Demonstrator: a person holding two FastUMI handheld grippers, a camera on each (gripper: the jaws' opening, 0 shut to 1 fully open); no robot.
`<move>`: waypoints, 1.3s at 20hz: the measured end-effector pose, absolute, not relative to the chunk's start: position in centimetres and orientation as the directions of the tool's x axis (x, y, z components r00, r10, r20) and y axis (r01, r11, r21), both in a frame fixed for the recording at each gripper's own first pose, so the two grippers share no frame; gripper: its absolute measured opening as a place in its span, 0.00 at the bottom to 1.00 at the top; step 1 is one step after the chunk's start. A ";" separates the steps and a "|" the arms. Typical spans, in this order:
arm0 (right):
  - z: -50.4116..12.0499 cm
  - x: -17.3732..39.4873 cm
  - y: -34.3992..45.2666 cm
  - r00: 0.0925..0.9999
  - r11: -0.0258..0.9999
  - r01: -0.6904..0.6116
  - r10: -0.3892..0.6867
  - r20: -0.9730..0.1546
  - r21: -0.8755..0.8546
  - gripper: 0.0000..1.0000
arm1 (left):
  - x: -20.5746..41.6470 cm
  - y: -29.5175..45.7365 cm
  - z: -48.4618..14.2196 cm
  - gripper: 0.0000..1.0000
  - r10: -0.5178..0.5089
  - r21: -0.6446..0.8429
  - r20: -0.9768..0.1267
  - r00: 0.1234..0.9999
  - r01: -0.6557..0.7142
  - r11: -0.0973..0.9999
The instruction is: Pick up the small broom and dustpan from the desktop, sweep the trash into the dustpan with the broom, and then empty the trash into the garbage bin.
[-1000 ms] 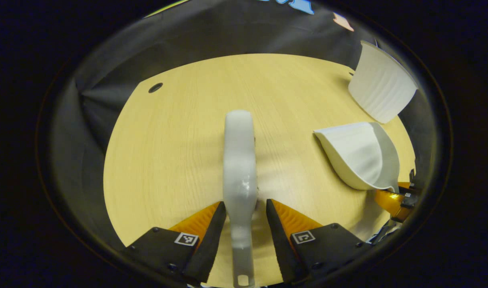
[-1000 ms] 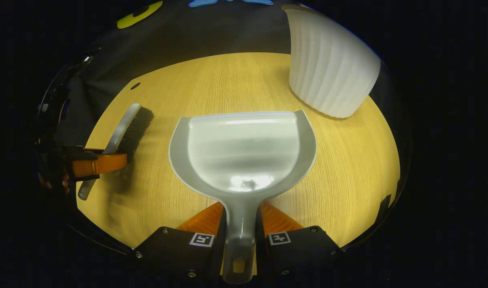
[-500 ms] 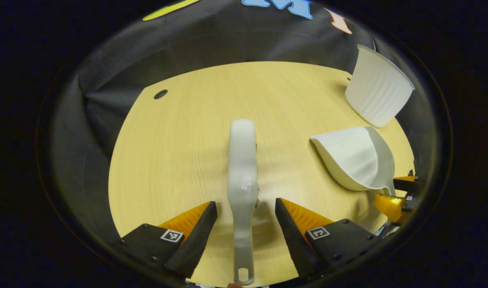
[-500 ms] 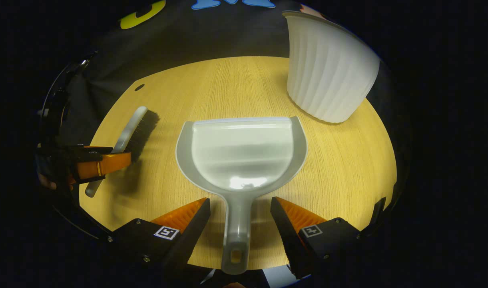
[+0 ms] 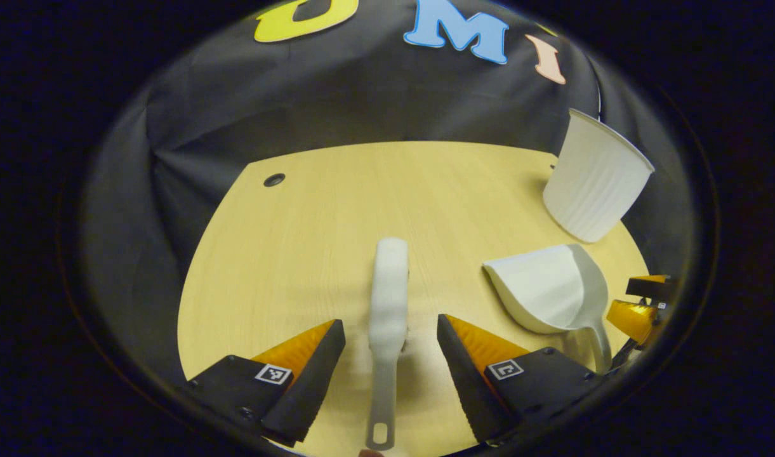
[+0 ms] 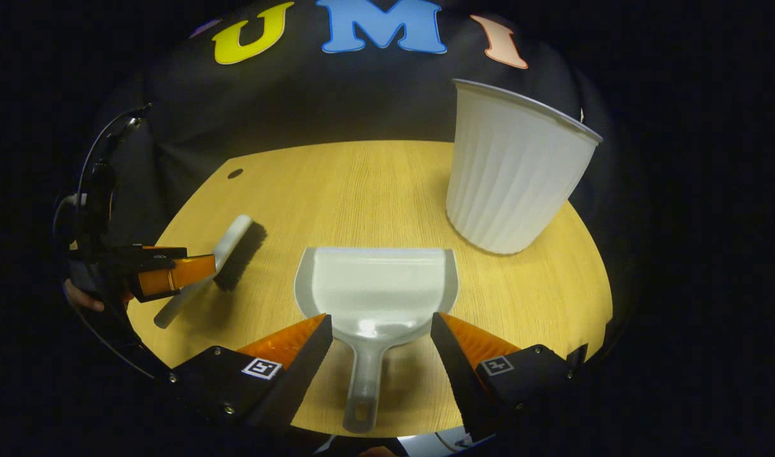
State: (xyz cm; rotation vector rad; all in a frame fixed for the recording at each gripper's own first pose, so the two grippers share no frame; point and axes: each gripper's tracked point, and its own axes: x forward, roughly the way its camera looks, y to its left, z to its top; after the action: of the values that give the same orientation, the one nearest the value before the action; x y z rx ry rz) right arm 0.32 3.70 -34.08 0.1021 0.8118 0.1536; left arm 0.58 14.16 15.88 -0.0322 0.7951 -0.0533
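Observation:
The small white broom (image 5: 387,311) lies on the wooden desktop (image 5: 311,254), its handle running between the spread fingers of my left gripper (image 5: 390,333), which is open and not touching it. The right gripper view shows the broom (image 6: 225,257) with dark bristles at the left, beside the left gripper (image 6: 171,273). The pale dustpan (image 6: 377,295) rests flat on the desk, its handle between the parted fingers of my open right gripper (image 6: 381,327). The left gripper view has the dustpan (image 5: 549,289) at the right. The white ribbed garbage bin (image 6: 511,168) stands upright beyond the dustpan.
A small round cable hole (image 5: 273,179) sits in the desk's far left corner. The black cloth wall rises close behind the desk. A hand (image 6: 82,298) shows at the left edge of the right gripper view. The bin (image 5: 593,178) stands at the desk's far right.
Both grippers have opened, letting go of the broom and dustpan handles, and drawn back and up. Broom and dustpan stay lying on the desk.

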 end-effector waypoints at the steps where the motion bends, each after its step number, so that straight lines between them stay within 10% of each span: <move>1: -33.4 0.7 3.6 0.702 0.983 -0.102 0.179 -0.690 0.151 0.98 | 1.1 14.3 17.5 0.99 -0.064 -0.062 -0.689 0.722 0.030 0.998; 26: -17.5 5.2 -3.3 0.991 0.987 -0.135 0.132 -0.036 -0.085 0.97 | -1.2 9.8 37.6 0.96 0.082 -0.076 -0.078 0.994 -0.088 0.993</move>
State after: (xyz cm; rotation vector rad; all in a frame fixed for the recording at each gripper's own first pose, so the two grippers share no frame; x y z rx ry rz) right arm 5.24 -3.26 -17.51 -0.0871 0.0304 0.1340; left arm -1.23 9.81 37.58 -0.0794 0.0748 0.0848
